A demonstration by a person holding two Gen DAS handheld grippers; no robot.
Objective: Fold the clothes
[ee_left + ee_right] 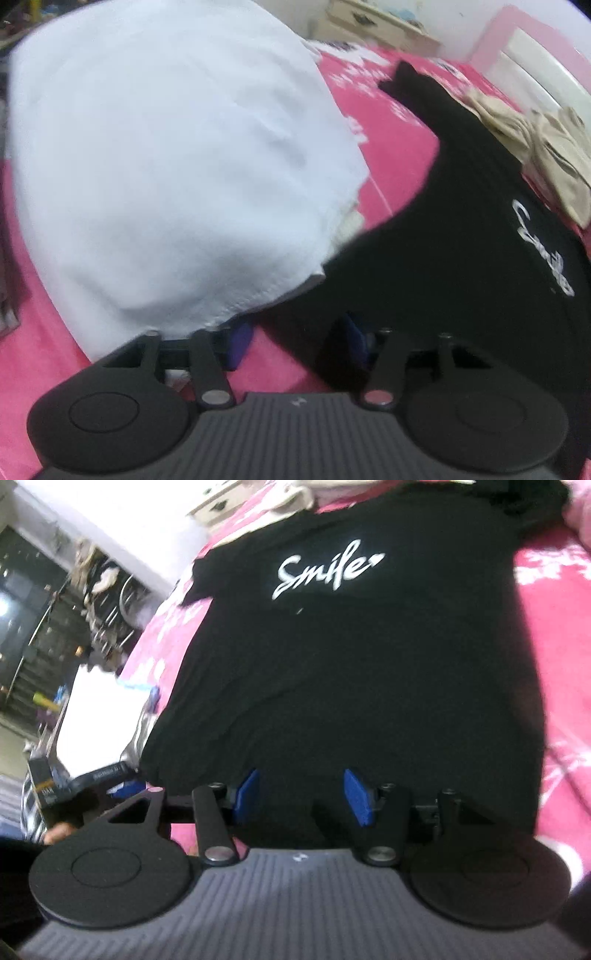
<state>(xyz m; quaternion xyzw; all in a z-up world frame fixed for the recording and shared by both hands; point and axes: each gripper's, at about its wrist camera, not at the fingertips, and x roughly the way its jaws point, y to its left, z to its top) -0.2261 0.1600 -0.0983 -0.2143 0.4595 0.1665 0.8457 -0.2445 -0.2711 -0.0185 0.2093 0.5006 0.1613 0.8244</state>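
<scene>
Holding both grippers low over the bed point(399, 147), I see the black tee point(351, 672) spread flat on the pink sheet, chest up, with the white word "Smile" point(325, 572) readable from my right wrist; its hem lies at the near edge of the bed, its collar toward the far edge. My right gripper point(301, 794) sits at that hem, its blue pads point(356, 795) wide apart with only black cloth showing between them, pinching nothing; whether the pads touch the cloth I cannot tell through the blur. My left gripper point(295, 339) is likewise spread wide, one pad point(240, 339) under the edge of a white garment point(166, 166), the other dim against the tee's near left corner point(461, 240); it grips nothing that I can see. The white garment lies on the left side of the bed, just beside the tee, its hem overlapping the tee's edge in the left view. A beige garment point(535, 147) lies crumpled past the tee, near the pink-and-white headboard point(532, 55); a pale drawer unit point(373, 22) stands beyond the far edge. From the right wrist I also see my other hand point(61, 829) on the left tool, at the bed's near left corner.
</scene>
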